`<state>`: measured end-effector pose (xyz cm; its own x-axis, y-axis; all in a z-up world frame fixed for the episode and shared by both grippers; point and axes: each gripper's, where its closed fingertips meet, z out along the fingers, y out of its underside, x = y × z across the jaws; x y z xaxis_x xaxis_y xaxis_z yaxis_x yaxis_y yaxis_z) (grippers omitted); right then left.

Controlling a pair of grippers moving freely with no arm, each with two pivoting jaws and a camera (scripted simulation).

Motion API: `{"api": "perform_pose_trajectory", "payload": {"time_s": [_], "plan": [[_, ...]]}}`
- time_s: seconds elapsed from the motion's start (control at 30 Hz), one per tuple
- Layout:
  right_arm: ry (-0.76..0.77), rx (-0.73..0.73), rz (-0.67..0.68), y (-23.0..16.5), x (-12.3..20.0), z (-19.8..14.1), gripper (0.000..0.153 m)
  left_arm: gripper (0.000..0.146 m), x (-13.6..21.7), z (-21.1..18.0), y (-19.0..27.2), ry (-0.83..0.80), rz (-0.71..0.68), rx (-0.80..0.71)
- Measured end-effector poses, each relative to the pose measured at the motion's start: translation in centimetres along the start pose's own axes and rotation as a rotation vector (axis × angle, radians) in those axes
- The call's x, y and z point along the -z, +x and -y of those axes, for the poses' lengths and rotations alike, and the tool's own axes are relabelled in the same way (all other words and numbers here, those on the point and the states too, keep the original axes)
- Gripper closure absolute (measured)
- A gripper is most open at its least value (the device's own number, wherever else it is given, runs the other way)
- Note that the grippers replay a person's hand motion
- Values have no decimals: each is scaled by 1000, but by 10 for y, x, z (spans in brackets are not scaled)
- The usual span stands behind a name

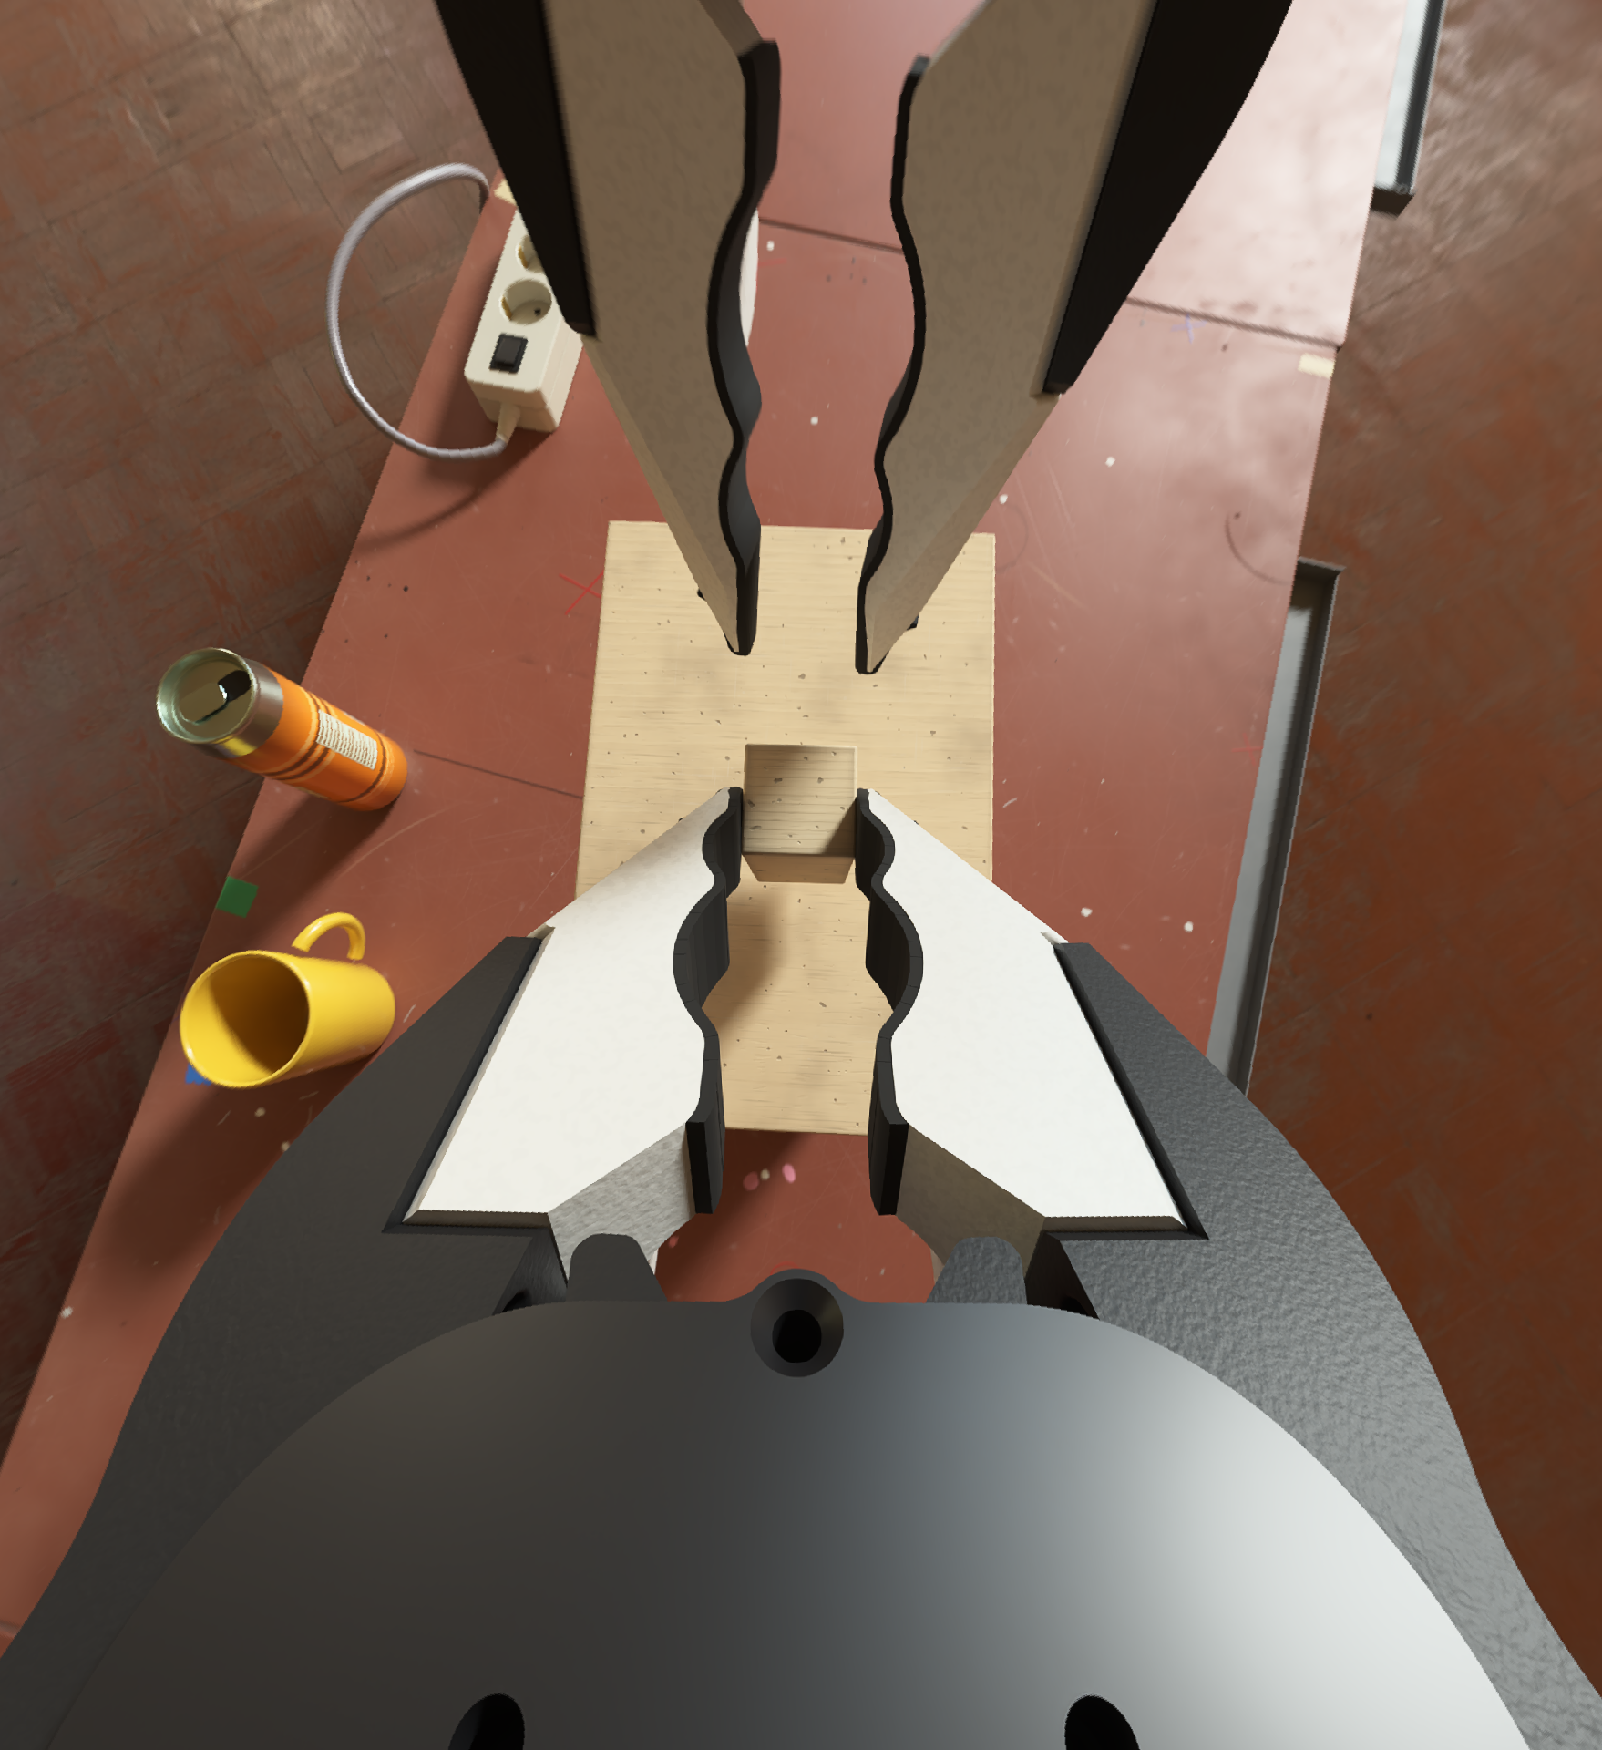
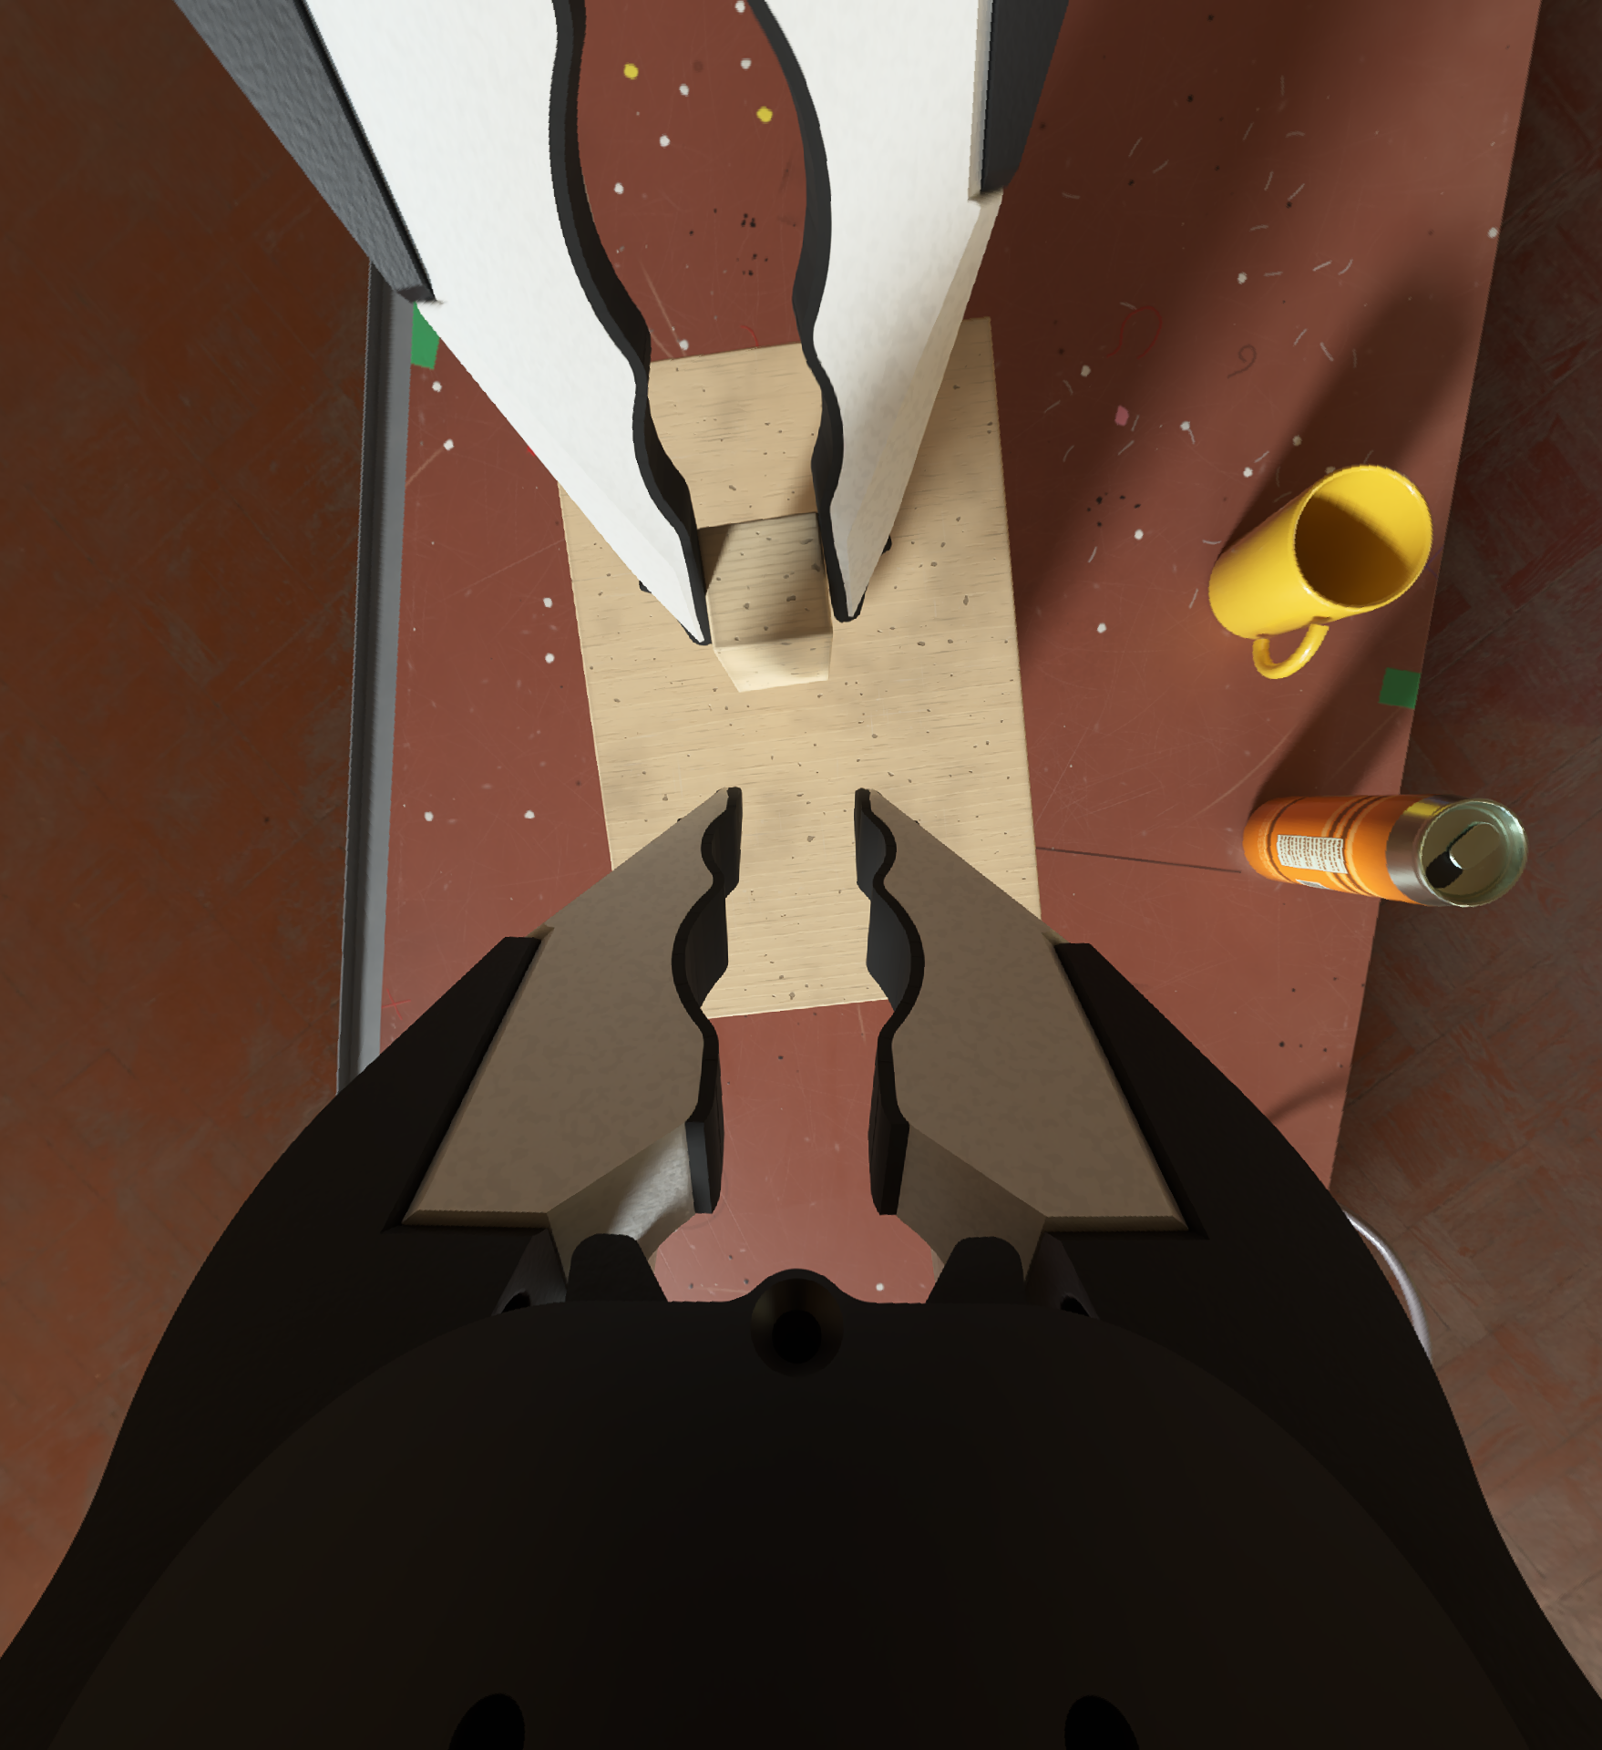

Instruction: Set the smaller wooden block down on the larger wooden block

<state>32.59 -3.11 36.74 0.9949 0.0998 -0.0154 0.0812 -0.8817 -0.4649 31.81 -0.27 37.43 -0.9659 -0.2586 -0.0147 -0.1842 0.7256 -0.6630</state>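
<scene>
The smaller wooden block (image 1: 797, 814) sits between the white fingers of my left gripper (image 1: 797, 800), which is shut on its sides. It is over the middle of the larger wooden block (image 1: 665, 758), a flat pale slab on the red-brown table. I cannot tell if it touches the slab or hangs just above it. My right gripper (image 2: 797, 795), with tan fingers, is open and empty above the slab's other half (image 2: 920, 739), facing the left gripper (image 2: 772, 625) and the small block (image 2: 764, 587). The right gripper also shows in the left wrist view (image 1: 805, 660).
A yellow mug (image 1: 295, 1013) and an orange can (image 1: 305, 734) lie on their sides at one table edge, also in the right wrist view (image 2: 1318, 559) (image 2: 1346, 848). A white power strip (image 1: 518, 331) with cable lies farther off. A grey rail (image 1: 1271, 814) lines the opposite edge.
</scene>
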Motion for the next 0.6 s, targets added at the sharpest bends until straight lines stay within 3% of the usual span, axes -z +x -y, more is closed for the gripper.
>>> {"api": "perform_pose_trajectory", "payload": {"time_s": [0.23, 0.6], "plan": [[-23, 30, -3, -1, 1, -1, 129, 123, -5, -5, 1, -93, -35, -3], [3, 39, -18, -1, 2, -2, 129, 123, -11, -4, -2, -73, -2, -70]]}}
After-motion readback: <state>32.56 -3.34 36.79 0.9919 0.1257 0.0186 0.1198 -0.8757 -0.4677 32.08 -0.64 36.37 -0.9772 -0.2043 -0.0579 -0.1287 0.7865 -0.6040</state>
